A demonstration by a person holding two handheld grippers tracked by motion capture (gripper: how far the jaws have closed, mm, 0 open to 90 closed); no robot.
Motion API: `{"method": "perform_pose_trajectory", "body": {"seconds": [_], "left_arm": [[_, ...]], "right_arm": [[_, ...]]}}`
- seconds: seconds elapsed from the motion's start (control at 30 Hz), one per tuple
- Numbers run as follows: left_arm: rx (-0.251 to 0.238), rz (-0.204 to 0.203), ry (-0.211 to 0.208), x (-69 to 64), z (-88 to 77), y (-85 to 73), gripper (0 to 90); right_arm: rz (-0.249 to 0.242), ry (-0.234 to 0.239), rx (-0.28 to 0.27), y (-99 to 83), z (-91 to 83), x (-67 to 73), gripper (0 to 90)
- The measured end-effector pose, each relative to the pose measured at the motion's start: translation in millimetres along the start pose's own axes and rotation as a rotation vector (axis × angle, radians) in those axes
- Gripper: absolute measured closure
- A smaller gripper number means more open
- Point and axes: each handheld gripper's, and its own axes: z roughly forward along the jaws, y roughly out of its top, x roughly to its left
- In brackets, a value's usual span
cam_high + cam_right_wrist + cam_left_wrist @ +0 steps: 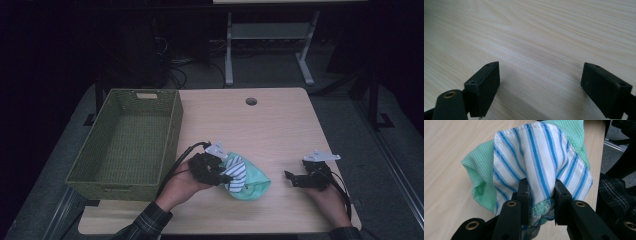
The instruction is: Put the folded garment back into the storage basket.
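A green wicker basket (125, 142) stands left of the bundled cloths (245, 177).

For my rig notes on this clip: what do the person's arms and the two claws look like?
Both claws, left claw and right claw, are black, each topped by a grey three-cornered plate and trailing a black cable. Their jaws are blocky black bars with brass-coloured rivets at the joints. The left sleeve is dark plaid; a dark cuff shows at the right wrist.

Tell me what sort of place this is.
Probably a lab or workshop set up for recording: a light wooden table with a cable hole, a green woven basket, cables on the floor and another desk's legs behind.
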Motion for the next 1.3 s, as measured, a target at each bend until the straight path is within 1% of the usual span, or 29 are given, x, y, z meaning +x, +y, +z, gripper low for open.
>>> {"method": "perform_pose_trajectory", "body": {"seconds": [0.1,0.17,0.2,0.23,0.27,0.33,0.4,0.47,0.63,0.67,0.83,0.93,1.0,1.2,1.23,1.27,1.3], "left_arm": [[-0.002,-0.001,0.017,3.8,-12.6,2.9,71.2],[-0.019,-0.016,0.026,6.3,-21.2,4.7,71.3],[-0.018,-0.01,0.034,8.3,-26.3,5.6,71.2],[-0.027,-0.016,0.045,9.6,-31.2,6.2,71.3],[-0.029,-0.013,0.052,12.0,-36.7,6.8,71.2],[-0.041,-0.025,0.073,15.8,-48.5,7.6,71.2],[-0.04,-0.024,0.089,19.5,-58.2,7.7,71.2],[-0.051,-0.032,0.11,23.3,-68.1,7.0,71.2],[-0.075,-0.055,0.161,33.9,-94.2,2.8,71.2],[-0.081,-0.066,0.17,36.0,-99.3,1.2,71.2],[-0.101,-0.111,0.231,47.7,-124.8,-9.6,71.2],[-0.114,-0.142,0.273,55.1,-139.1,-19.1,71.2],[-0.113,-0.16,0.305,59.7,-148.2,-26.0,71.2],[-0.121,-0.234,0.374,73.9,-168.8,-49.3,71.2],[-0.119,-0.24,0.388,76.8,-171.8,-53.3,71.2],[-0.12,-0.259,0.4,79.0,-174.3,-57.3,71.2],[-0.12,-0.266,0.409,81.9,-176.9,-61.5,71.2]], "right_arm": [[0.0,0.0,0.0,0.0,0.1,0.0,15.2],[0.002,-0.001,-0.001,0.0,0.1,0.1,15.2],[0.003,0.0,-0.001,0.1,0.0,0.1,15.2],[0.002,0.0,-0.001,0.0,0.0,0.1,15.2],[0.002,0.0,0.0,0.0,0.0,0.1,15.2],[0.003,0.0,-0.001,0.0,0.0,0.2,15.2],[0.005,0.0,-0.001,0.1,0.0,0.3,15.1],[0.004,0.0,-0.001,0.1,0.1,0.3,15.2],[0.004,0.0,-0.001,0.1,0.0,0.2,15.2],[0.004,0.0,-0.001,0.0,0.1,0.2,15.2],[0.003,0.0,-0.001,0.0,0.1,0.2,15.1],[0.001,0.0,0.0,0.0,0.1,0.1,15.1],[0.002,0.0,0.0,0.0,0.1,0.1,15.1],[0.006,-0.002,-0.001,0.1,0.1,0.3,14.9],[0.007,-0.002,-0.001,0.1,0.1,0.4,14.9],[0.007,-0.002,-0.001,0.1,0.1,0.4,14.9],[0.007,-0.002,-0.001,0.1,0.1,0.4,14.9]]}}
